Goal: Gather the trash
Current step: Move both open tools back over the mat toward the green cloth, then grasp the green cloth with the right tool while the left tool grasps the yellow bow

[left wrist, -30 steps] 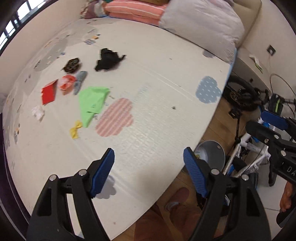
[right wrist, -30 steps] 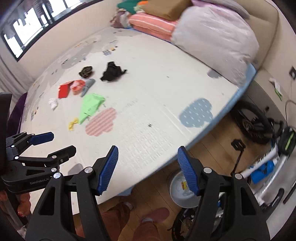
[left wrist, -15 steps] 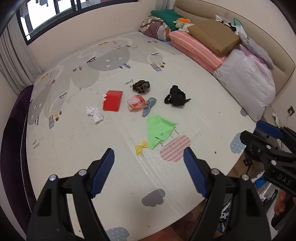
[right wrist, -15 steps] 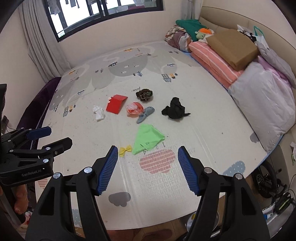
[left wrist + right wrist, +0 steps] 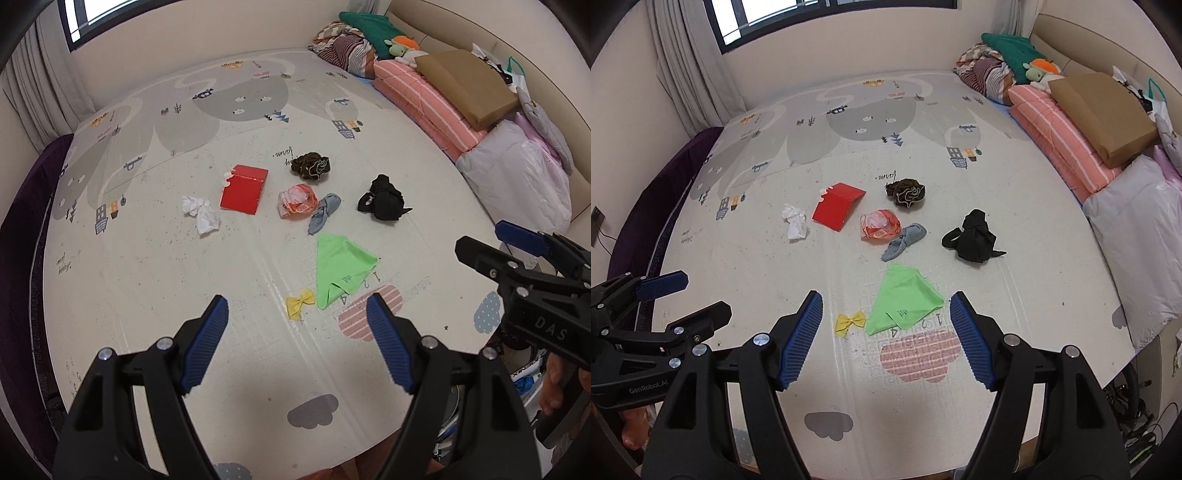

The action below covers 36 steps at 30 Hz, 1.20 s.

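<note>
Out over the near edge of the play mat [image 5: 960,155], both tools hang with nothing between their pads: the left tool [image 5: 295,343] spread wide, the right tool [image 5: 886,339] with jaws that have just been opening, likely readying a first pick. Trash sits clustered mid-mat, well beyond reach — yellow wrapper [image 5: 850,322] nearest, green sheet [image 5: 905,301] just beside, red card [image 5: 837,209] and white tissue [image 5: 794,222] farther back.
</note>
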Motion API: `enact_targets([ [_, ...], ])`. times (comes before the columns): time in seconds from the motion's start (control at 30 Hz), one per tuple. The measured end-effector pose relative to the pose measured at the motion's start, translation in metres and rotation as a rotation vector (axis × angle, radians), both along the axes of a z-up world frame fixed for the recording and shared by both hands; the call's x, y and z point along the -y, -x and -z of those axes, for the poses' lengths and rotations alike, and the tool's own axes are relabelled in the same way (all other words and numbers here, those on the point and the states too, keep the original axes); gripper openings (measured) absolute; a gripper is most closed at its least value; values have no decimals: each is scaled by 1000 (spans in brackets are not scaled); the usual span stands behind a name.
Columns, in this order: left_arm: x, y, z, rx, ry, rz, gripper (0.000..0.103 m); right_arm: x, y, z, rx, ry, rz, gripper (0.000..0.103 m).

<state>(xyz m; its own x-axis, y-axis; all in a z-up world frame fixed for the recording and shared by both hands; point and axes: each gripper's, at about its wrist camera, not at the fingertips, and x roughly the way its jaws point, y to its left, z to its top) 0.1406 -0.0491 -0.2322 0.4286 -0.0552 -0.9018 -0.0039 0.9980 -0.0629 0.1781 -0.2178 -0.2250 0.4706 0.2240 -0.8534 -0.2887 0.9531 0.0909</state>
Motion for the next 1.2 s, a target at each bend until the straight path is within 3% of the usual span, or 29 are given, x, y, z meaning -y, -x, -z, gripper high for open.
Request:
enact_targets([
  [0.23,-1,-32,88,-100,12,-58,77,-5,-45,92,-74,48,-52,69],
  [0.47,5,-55,168,-144,-3,-64,77,-12,-65,185,-140,73,-99,69],
  [0.77,2,-65,269,-191,-21,-43,77,-18,-83,276,-157,96,-135,69],
  [0.97,1,-70,307,-196,-19,-34,76,-24,-90,313,-179,107,-153,69],
  [1.07,6,-69,310,-165,-62,-14,75,-26,-88,324,-189,114,-166,72],
  [1.2,9,-66,311,-137,-122,7,64,-34,-82,326,-153,158,-201,75],
])
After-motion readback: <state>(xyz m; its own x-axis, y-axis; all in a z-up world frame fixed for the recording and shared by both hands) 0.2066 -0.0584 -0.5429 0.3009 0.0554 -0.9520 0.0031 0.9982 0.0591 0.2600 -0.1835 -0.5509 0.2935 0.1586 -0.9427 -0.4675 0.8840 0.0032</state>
